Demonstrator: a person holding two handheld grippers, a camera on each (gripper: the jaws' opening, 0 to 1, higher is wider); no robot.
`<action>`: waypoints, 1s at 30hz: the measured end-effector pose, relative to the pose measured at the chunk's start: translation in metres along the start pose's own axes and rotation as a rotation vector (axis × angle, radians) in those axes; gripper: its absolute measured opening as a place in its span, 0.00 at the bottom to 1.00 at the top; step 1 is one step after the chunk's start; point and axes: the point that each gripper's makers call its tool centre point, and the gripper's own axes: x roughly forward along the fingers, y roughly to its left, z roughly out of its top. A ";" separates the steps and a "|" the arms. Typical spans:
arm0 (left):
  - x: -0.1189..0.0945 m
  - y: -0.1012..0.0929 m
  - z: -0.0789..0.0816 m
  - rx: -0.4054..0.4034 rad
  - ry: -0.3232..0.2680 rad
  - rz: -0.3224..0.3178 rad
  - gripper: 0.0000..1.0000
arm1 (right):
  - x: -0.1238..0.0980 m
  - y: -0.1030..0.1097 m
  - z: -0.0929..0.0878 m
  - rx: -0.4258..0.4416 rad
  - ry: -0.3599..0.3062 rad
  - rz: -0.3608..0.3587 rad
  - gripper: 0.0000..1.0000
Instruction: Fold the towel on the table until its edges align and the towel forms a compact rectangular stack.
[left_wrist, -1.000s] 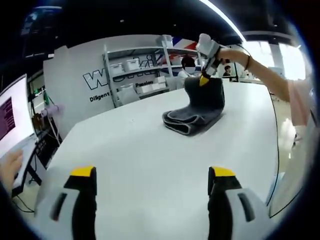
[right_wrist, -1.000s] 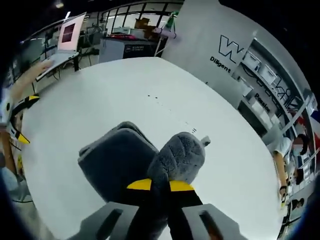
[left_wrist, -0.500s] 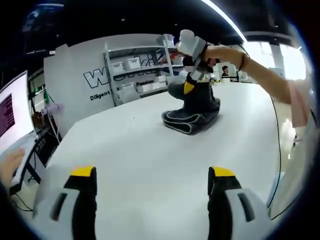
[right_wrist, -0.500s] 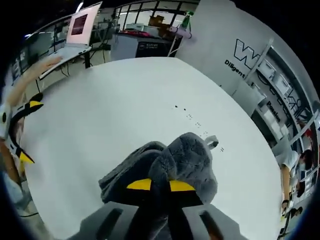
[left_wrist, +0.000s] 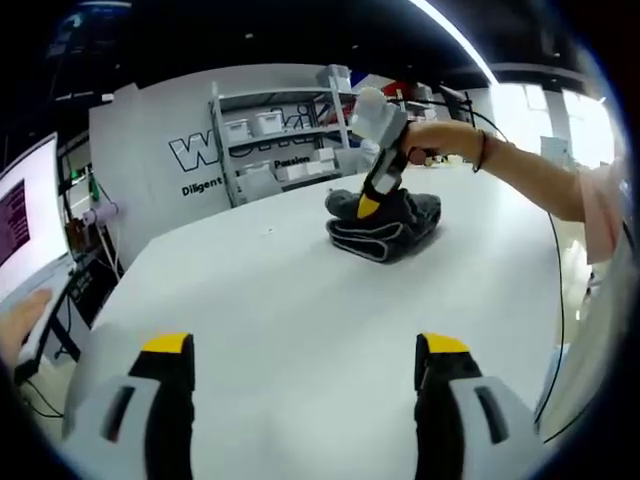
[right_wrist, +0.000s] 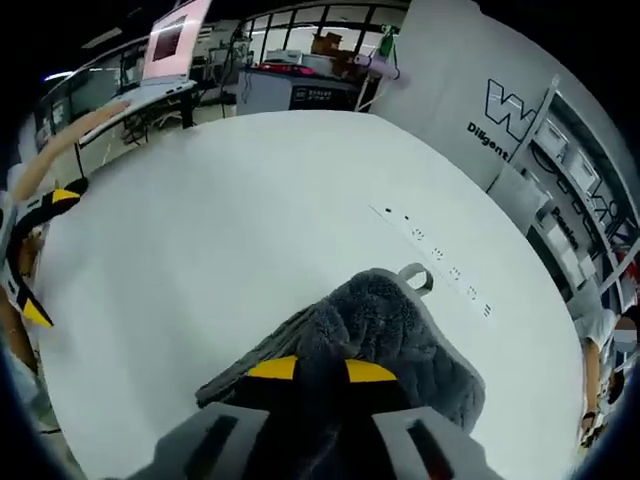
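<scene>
Centrally, the grey towel (left_wrist: 385, 222) lies folded in a thick stack on the white table (left_wrist: 300, 320), far from its near edge. Upon the towel, the right gripper (right_wrist: 320, 369) presses down, jaws closed on the top fold. Nearer the table's edge, the left gripper (left_wrist: 305, 345) hovers, jaws apart, holding nothing.

The folded dark grey plush towel (left_wrist: 384, 226) lies on the broad white counter (left_wrist: 280, 300), well beyond the left gripper (left_wrist: 305, 350), with the right gripper (right_wrist: 322, 372) down on it and metal shelving (left_wrist: 280, 140) behind.
</scene>
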 end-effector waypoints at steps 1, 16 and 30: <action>0.001 0.000 0.000 -0.001 0.000 -0.001 0.96 | -0.002 0.002 0.002 0.011 -0.020 0.010 0.27; 0.012 -0.015 0.019 0.021 -0.016 -0.030 0.95 | -0.110 -0.011 0.011 0.020 -0.450 0.038 0.70; 0.027 -0.031 0.039 0.019 -0.065 -0.077 0.95 | -0.167 -0.027 -0.091 0.034 -0.518 -0.018 0.89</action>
